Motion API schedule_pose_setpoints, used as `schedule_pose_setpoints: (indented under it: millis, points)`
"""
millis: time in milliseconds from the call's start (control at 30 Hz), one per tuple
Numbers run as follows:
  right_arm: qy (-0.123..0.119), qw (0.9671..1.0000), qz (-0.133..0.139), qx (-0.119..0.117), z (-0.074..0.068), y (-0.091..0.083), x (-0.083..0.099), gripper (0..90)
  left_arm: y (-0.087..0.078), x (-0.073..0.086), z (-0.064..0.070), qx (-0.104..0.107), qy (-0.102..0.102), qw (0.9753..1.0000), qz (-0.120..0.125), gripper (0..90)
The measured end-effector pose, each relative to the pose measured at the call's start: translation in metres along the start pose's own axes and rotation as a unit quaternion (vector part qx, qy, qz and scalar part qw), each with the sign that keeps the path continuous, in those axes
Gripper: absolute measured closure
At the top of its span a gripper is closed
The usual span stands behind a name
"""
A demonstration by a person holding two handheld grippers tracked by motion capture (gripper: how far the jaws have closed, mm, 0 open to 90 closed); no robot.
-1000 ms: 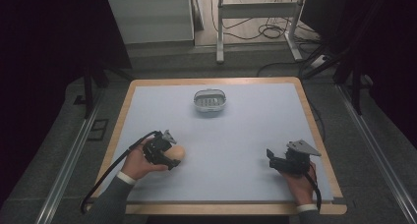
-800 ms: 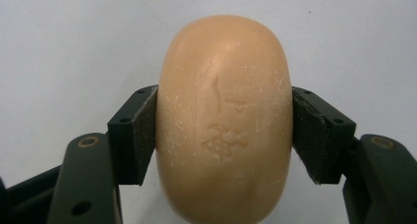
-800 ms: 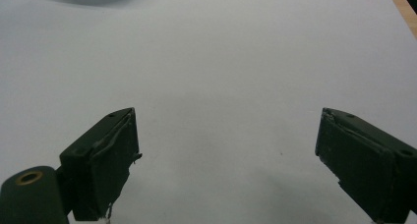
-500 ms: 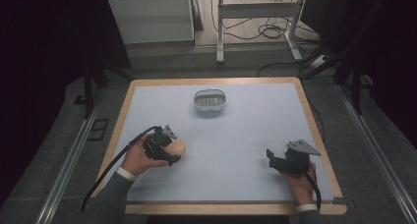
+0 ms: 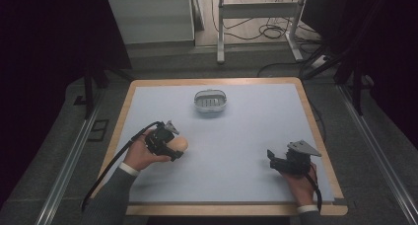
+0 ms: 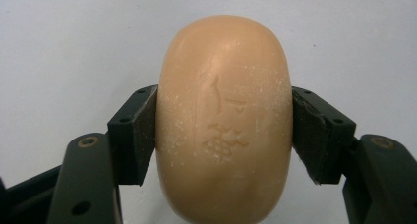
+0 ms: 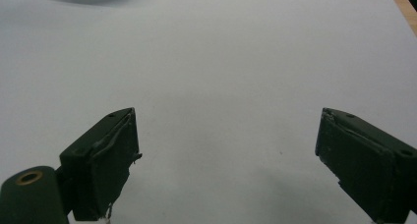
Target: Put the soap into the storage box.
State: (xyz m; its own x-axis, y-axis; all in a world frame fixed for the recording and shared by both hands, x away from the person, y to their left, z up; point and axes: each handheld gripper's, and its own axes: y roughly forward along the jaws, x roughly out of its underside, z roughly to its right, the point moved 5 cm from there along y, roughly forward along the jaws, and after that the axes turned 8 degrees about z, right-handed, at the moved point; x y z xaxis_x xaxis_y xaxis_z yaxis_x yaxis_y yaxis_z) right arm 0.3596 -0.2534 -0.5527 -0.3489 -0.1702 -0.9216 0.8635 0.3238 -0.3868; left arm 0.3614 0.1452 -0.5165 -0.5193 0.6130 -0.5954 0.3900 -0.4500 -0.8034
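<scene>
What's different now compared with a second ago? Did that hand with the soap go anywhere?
The left tongs, shut on the bar of soap, have carried it a little way forward and inward across the table, toward the white soap dish. The grip did not change. The right tongs stayed open and in place near the right edge, and the dish did not move.

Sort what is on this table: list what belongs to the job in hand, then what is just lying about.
In the job:
- soap bar, clamped in the left gripper
- soap dish, far side, likely where it goes

Idle:
- right gripper, open over bare table
</scene>
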Motion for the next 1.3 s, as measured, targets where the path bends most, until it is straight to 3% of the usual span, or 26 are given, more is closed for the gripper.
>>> schedule_pose_setpoints:
  millis: [700, 1300]
  points:
    - [0.001, 1.0000, 0.000, 0.002, 0.000, 0.000, 0.000, 9.2, -0.001, -0.019, -0.011, -0.008, 0.004, 1.0000, 0.001, 33.0]
    - [0.000, 1.0000, -0.001, 0.006, 0.001, 0.000, 0.000, 9.2, 0.005, -0.029, -0.028, -0.014, -0.009, 0.9999, 0.003, 33.0]
